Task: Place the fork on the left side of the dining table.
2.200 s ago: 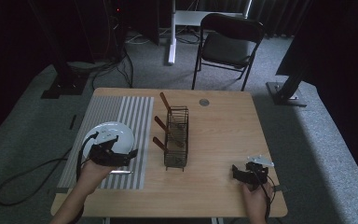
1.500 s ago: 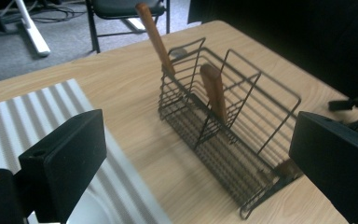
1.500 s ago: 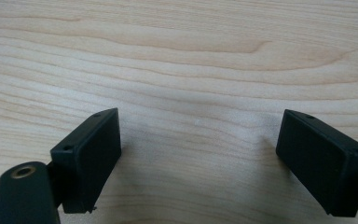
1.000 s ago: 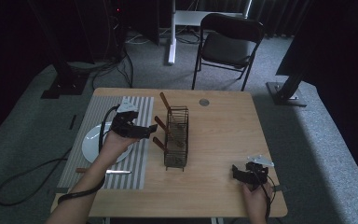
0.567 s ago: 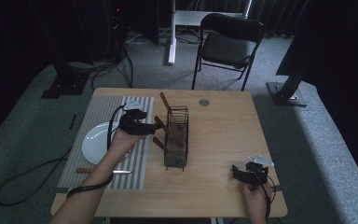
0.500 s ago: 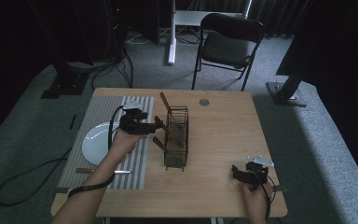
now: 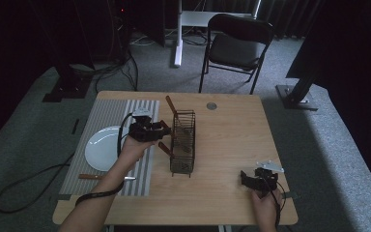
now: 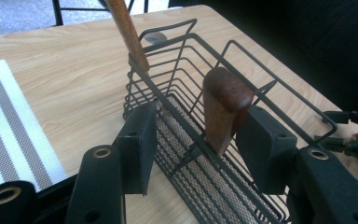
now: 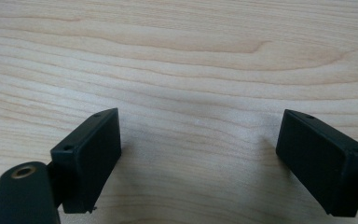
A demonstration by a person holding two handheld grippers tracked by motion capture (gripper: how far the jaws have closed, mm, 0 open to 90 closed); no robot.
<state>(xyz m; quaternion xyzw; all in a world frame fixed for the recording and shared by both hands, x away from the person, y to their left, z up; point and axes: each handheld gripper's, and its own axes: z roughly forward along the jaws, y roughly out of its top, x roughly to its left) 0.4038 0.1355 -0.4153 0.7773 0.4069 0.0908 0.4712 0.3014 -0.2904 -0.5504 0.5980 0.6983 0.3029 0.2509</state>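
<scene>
My left claw [image 8: 193,140] has been closing around the wooden utensil handle [image 8: 223,109] leaning in the wire basket [image 8: 242,154], pads not yet pressing. I'd centre the handle, avoiding the rim wire. Right claw [image 9: 198,154] rests released on the tabletop [image 9: 177,56].

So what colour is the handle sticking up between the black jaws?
Reddish-brown wood. The rounded wooden handle in the black wire basket shows best in the left gripper view.

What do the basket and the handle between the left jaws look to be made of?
The basket looks like thin metal wire with a dark matte coating, with fine mesh along its bottom. The handle looks like reddish-brown wood with a smooth rounded end and visible grain, possibly lacquered.
</scene>
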